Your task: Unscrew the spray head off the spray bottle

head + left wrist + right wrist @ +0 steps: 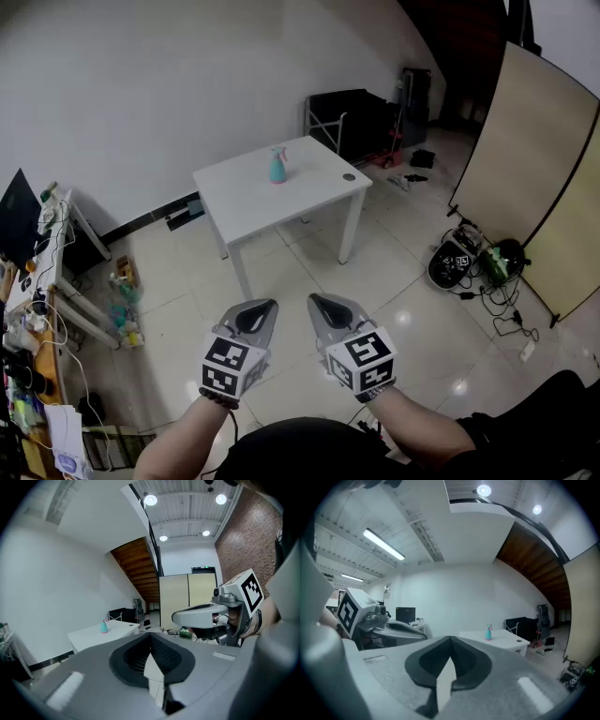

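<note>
Across the tiled floor (309, 272), on the far white bench (246, 192), the teal spray bottle (277, 169) stands upright with its spray head (278, 151) on top, so nothing of the task looks done yet. The left tool (254, 320) and right tool (332, 312) are held side by side near the person, jaws fully closed and empty, well apart from the bottle. Approaching, gripping the body and twisting the head off all remain.
</note>
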Available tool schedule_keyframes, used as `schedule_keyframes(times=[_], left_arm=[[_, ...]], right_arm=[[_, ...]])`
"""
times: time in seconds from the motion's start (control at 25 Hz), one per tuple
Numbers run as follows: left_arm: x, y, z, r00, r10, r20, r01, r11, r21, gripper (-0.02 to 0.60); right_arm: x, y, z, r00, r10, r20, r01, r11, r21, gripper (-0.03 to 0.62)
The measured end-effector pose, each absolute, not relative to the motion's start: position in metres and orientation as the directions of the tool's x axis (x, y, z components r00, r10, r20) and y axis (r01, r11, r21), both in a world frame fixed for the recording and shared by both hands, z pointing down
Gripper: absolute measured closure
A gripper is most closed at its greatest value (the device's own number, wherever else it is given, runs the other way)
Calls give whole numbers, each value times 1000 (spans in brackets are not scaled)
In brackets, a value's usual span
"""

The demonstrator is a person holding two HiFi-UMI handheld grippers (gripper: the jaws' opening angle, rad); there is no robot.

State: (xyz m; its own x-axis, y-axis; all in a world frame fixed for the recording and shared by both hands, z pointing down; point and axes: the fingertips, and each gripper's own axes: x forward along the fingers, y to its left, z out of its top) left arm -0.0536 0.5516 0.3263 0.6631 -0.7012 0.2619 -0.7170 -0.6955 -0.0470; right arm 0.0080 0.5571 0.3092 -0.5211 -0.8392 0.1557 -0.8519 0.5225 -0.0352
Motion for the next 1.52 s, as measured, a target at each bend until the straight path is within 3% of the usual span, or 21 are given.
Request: schedule_keyframes(times=[0.72,1.52], left_arm=[[-19,545,336,640,-710,292,-731,-680,-51,565],[-81,453,330,702,-663,259,-685,-728,-8,565]], right_arm=[[43,548,323,-544,-823,160,-838,540,-72,603],[-19,463,316,-476,-857,197,-877,480,-30,603]])
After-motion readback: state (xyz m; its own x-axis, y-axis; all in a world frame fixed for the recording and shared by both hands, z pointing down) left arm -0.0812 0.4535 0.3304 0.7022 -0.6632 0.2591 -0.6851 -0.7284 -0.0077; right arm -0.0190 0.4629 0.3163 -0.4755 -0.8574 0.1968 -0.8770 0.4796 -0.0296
